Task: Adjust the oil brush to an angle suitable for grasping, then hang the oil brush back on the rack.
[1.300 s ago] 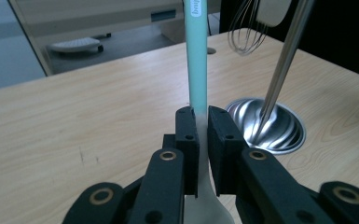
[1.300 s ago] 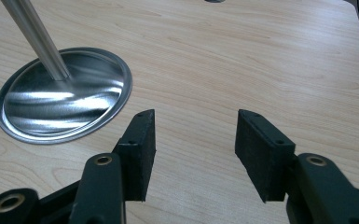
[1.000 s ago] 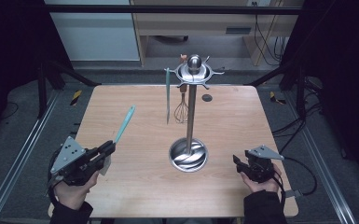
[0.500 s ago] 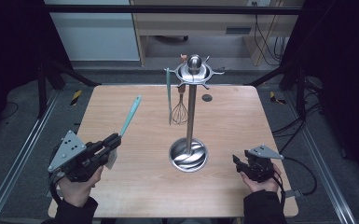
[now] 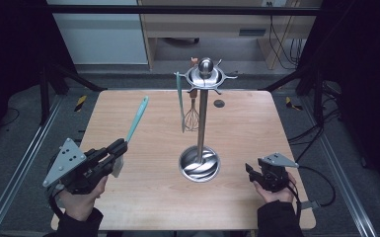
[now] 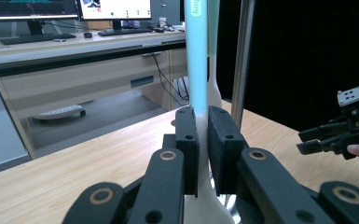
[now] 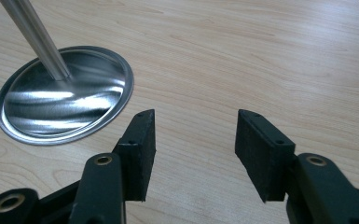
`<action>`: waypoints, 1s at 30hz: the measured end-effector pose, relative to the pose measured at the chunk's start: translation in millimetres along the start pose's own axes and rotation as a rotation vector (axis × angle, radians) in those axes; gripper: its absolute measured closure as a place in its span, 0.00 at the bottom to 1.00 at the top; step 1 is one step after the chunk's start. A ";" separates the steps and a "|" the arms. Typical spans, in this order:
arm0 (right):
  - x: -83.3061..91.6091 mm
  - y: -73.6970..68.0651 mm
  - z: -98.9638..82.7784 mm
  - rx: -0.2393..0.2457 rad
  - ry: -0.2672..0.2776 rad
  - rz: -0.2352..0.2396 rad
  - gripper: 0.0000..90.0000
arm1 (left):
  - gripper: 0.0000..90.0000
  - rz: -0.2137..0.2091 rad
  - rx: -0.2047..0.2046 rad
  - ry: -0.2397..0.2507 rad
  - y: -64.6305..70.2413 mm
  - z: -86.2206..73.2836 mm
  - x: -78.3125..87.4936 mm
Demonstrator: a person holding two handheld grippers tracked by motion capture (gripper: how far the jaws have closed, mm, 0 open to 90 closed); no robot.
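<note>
My left gripper [image 5: 117, 150] is shut on a spatula [image 5: 136, 121] with a teal handle and a white blade, held above the table's left side with the handle slanting up and away. In the left gripper view the pads [image 6: 187, 140] clamp the spatula [image 6: 198, 56] where handle meets blade. A metal utensil stand [image 5: 202, 123] rises from a round base [image 5: 199, 165] at mid-table; a whisk [image 5: 192, 117] and a pale green utensil [image 5: 180, 101] hang from its top. My right gripper [image 5: 250, 170] rests open near the front right, and its jaws [image 7: 195, 149] hold nothing.
The wooden table [image 5: 256, 128] has bare room on both sides of the stand. A small dark disc [image 5: 219, 103] lies behind the stand. Metal rails run along the table's left and right sides. The stand's base [image 7: 65, 93] lies just left of my right gripper.
The left gripper has risen a little with the spatula, and the handle now stands steeper and closer to the stand. The right gripper has stayed put.
</note>
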State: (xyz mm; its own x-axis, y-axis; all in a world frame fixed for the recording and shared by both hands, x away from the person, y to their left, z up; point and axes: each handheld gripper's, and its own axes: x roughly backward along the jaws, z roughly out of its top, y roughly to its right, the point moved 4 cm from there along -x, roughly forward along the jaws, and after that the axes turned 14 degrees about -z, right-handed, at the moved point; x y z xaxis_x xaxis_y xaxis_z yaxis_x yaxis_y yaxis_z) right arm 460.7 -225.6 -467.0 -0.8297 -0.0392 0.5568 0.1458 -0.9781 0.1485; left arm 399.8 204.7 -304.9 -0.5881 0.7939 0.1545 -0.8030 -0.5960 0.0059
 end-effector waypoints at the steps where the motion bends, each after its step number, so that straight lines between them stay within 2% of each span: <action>1: 0.0 0.1 -0.1 0.001 -0.001 0.001 0.53 | 0.92 -0.004 0.000 0.000 1.2 0.8 -0.7; 3: 0.0 0.3 -0.2 0.000 -0.002 -0.001 0.54 | 0.92 -0.014 -0.001 0.001 3.4 2.2 -2.7; 7: -2.0 0.8 -0.2 0.003 -0.003 -0.007 0.53 | 0.92 -0.042 0.032 0.010 8.0 5.2 -7.1; 16: -1.4 0.5 -0.1 -0.003 -0.004 -0.001 0.54 | 0.92 -0.074 -0.026 0.036 16.5 15.1 -17.5; 22: -0.7 1.4 0.2 0.009 0.004 -0.004 0.54 | 0.92 -0.091 -0.036 0.051 22.9 21.2 -22.0; 26: 1.1 1.2 0.3 -0.009 -0.002 0.006 0.54 | 0.92 -0.101 -0.041 0.057 25.8 25.4 -25.6; 30: -0.3 2.0 0.0 -0.002 0.001 0.000 0.54 | 0.92 -0.113 -0.048 0.056 28.6 29.4 -30.3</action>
State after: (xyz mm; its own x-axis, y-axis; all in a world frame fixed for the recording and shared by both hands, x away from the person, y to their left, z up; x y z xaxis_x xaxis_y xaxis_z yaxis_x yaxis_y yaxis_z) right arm 461.2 -227.6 -466.8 -0.8300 -0.0393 0.5564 0.1448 -0.9785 0.1469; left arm 397.5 160.0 -280.3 -0.4967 0.8622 0.0999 -0.8675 -0.4966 -0.0276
